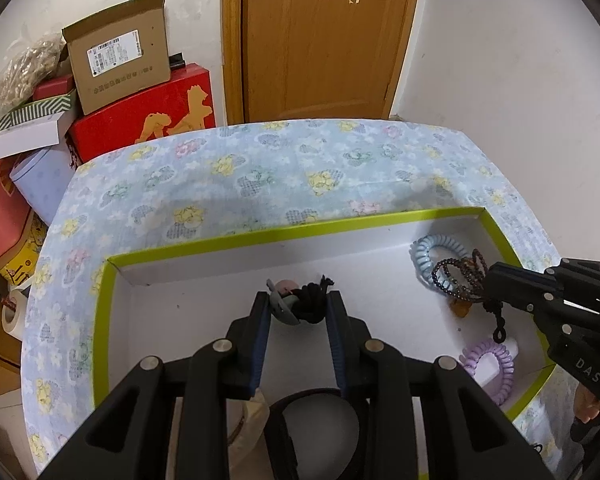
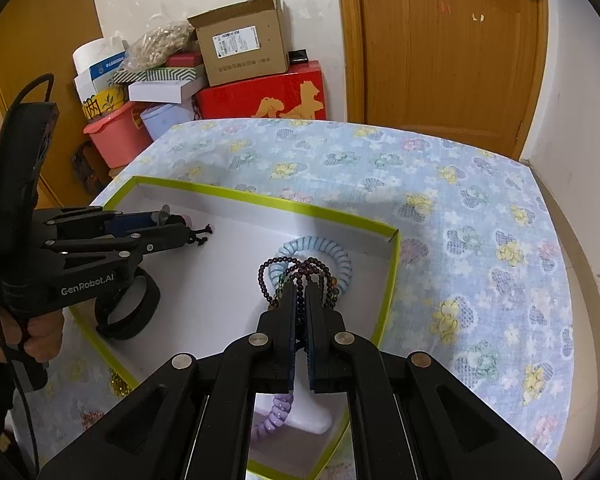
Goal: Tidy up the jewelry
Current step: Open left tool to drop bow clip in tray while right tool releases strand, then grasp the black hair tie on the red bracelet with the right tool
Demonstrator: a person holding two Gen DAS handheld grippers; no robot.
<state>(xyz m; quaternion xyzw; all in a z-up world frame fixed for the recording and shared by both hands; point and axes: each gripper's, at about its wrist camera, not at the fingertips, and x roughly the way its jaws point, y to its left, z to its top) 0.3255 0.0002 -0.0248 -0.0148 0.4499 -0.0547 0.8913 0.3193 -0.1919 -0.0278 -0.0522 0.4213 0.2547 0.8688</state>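
Note:
A white box with a green rim (image 1: 204,246) (image 2: 340,216) lies on the flowered cloth. My left gripper (image 1: 298,300) is shut on a black knotted cord piece with a grey and pink charm (image 1: 300,306), held over the box's middle; it also shows in the right wrist view (image 2: 168,226). My right gripper (image 2: 300,290) (image 1: 490,280) is shut on a dark beaded bracelet (image 2: 296,270) (image 1: 456,276), held above a light blue spiral hair tie (image 2: 332,256) (image 1: 424,254). A purple spiral hair tie (image 1: 496,364) (image 2: 274,410) and a black band (image 2: 138,308) (image 1: 312,400) lie in the box.
The table (image 1: 260,168) carries a blue flowered cloth. Stacked boxes (image 1: 140,92), a pink bin (image 2: 116,136) and a tape roll (image 1: 14,312) stand beyond the left edge. A wooden door (image 1: 320,36) is behind. Gold beads (image 2: 120,386) lie outside the box's near edge.

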